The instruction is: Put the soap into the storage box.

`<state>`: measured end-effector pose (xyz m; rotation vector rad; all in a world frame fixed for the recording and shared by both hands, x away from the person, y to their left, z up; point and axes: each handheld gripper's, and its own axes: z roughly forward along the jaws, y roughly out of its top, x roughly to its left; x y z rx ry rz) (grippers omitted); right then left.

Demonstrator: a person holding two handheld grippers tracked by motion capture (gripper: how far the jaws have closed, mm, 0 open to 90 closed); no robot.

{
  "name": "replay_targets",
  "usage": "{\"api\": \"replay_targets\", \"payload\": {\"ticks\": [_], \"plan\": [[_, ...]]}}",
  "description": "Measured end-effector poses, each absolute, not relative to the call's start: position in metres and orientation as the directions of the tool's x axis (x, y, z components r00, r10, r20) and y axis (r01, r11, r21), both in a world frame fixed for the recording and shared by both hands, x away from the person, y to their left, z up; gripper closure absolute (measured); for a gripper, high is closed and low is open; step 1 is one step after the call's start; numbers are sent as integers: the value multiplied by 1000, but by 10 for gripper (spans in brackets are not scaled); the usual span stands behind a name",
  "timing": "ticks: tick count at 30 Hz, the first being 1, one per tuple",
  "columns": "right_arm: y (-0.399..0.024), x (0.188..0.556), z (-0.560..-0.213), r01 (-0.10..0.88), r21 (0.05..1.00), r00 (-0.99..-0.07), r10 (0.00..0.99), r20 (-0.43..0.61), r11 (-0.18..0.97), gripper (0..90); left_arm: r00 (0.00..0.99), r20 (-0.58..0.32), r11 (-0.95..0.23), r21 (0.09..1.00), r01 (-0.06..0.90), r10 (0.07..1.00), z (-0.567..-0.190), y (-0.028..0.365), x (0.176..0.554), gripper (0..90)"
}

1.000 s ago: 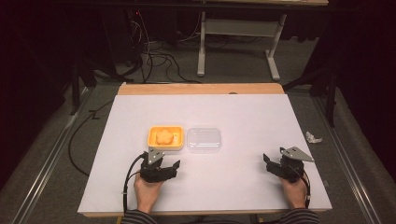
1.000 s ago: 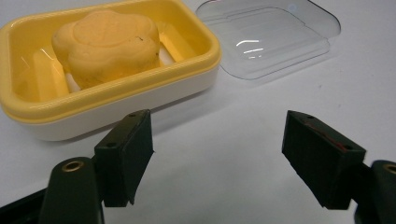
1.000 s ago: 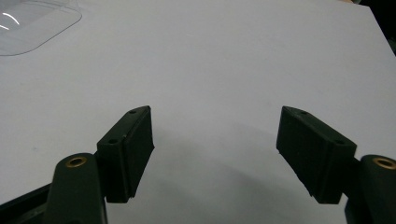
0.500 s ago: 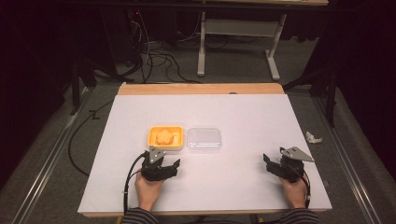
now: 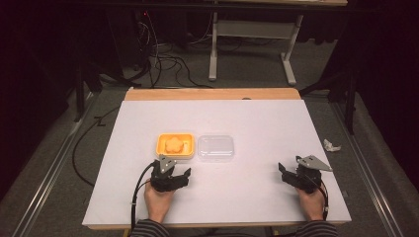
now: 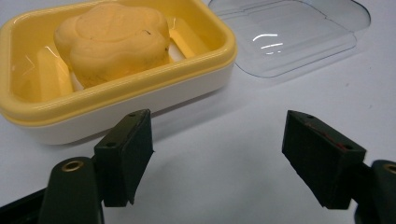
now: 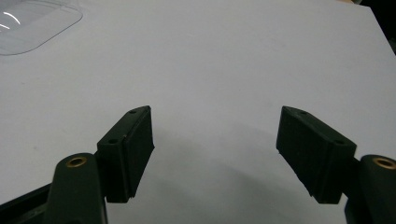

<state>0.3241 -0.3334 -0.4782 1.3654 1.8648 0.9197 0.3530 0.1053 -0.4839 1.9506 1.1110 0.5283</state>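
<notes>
From above, your left gripper (image 5: 174, 174) rests on the white table (image 5: 257, 118) just short of a yellow soap dish (image 5: 175, 145) with a clear lid (image 5: 216, 146) beside it; your right gripper (image 5: 291, 174) sits well apart.

Left gripper view: jaws spread wide, empty, the dish holding flower-shaped soap (image 6: 114, 41).

Right gripper view: jaws spread, empty, over bare table.

Left gripper (image 6: 217, 158) low over the white table (image 6: 261, 140), jaws spread wide with nothing between them — ahead and to its left a yellow soap dish (image 6: 116, 93) holding a flower-shaped yellow soap (image 6: 114, 42), ahead and to its right a clear plastic lid (image 6: 289, 32) lying flat — just beside the dish.
</notes>
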Motion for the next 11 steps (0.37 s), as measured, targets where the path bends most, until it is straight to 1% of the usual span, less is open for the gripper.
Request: {"api": "replay_targets", "payload": {"ticks": [5, 11], "plan": [[-333, 324, -478, 512, 831, -253, 963, -93, 215, 278, 530, 9, -309, 822, 479, 848, -484, 103, 349, 268], [-333, 324, -478, 515, 829, -255, 963, -92, 216, 279, 532, 10, -307, 826, 473, 847, -484, 103, 348, 269]]}}
